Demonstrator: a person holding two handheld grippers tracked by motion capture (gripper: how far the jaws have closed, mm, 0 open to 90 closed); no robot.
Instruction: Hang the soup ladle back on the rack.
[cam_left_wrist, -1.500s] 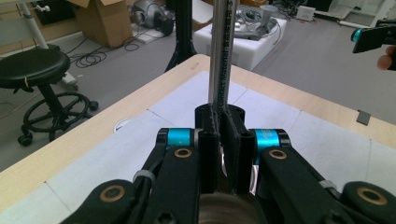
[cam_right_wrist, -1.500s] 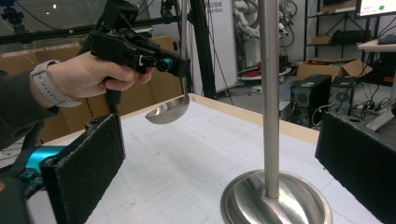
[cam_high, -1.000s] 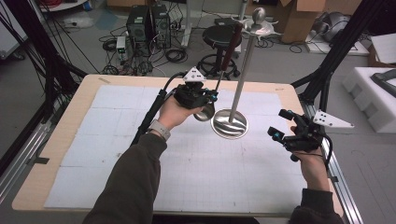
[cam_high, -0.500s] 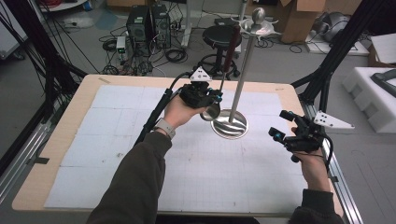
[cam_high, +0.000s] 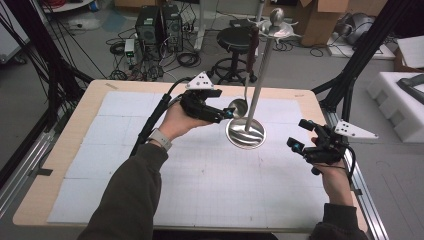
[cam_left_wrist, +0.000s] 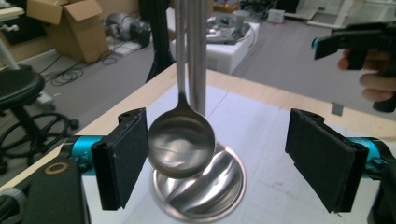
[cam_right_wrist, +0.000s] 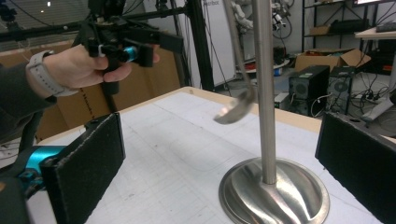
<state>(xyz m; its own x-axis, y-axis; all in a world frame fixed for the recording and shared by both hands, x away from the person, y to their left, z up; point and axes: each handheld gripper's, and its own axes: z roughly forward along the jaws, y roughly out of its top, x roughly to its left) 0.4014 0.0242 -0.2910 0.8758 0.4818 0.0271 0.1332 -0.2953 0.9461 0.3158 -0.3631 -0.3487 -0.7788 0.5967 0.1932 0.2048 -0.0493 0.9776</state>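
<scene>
Desk (cam_high: 100, 150) papered white; ladle (cam_left_wrist: 181, 144) hangs from steel stand (cam_high: 246, 132). Our left tool (cam_left_wrist: 224, 158) wide open around bowl, nothing held. Right tool (cam_high: 310, 135) open, idle. Next, we judge: close, lift off hook.

No legible text, label, brand or number on anything in these views.

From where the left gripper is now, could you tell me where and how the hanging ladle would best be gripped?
Probably on the thin handle just above the bowl. The ladle hangs upright from the stand, its rounded bowl sitting off-centre between the open pads of the left gripper, near one pad. The bowl is curved and shiny, so likely slippery; raise and centre, then close across the flat handle from this side.
</scene>
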